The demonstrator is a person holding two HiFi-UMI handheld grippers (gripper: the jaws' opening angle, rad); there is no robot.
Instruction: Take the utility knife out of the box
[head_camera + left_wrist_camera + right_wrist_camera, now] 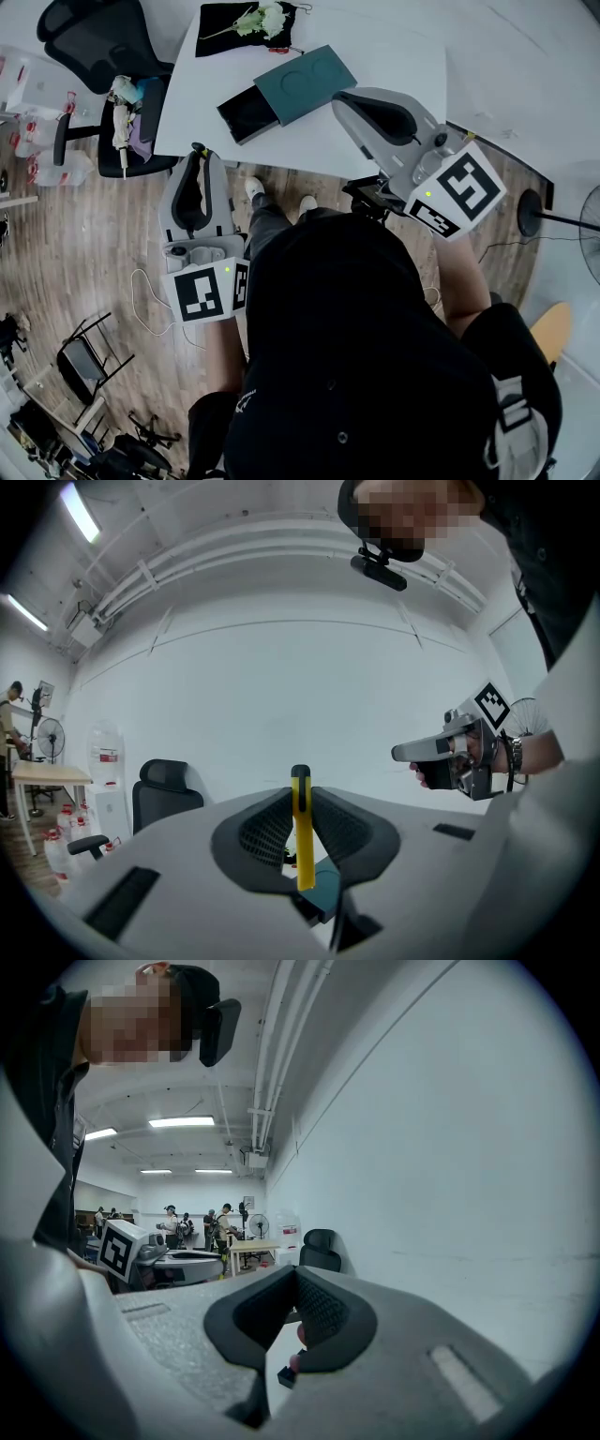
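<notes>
A yellow utility knife (302, 827) with a black tip stands upright between the pads of my left gripper (300, 785), which is shut on it. In the head view the left gripper (197, 152) is held just off the white table's (394, 47) near edge. The teal box (305, 82) lies on the table with its black tray (248, 112) slid partly out to the left. My right gripper (342, 97) hangs over the table just right of the box. Its pads (319, 1312) meet at the tips with nothing between them.
A black cloth with white flowers (248, 23) lies at the table's far edge. A black office chair (103, 42) with clutter on its seat stands left of the table. A fan stand (562, 220) is at the right, and a folding chair (84, 361) is on the wooden floor.
</notes>
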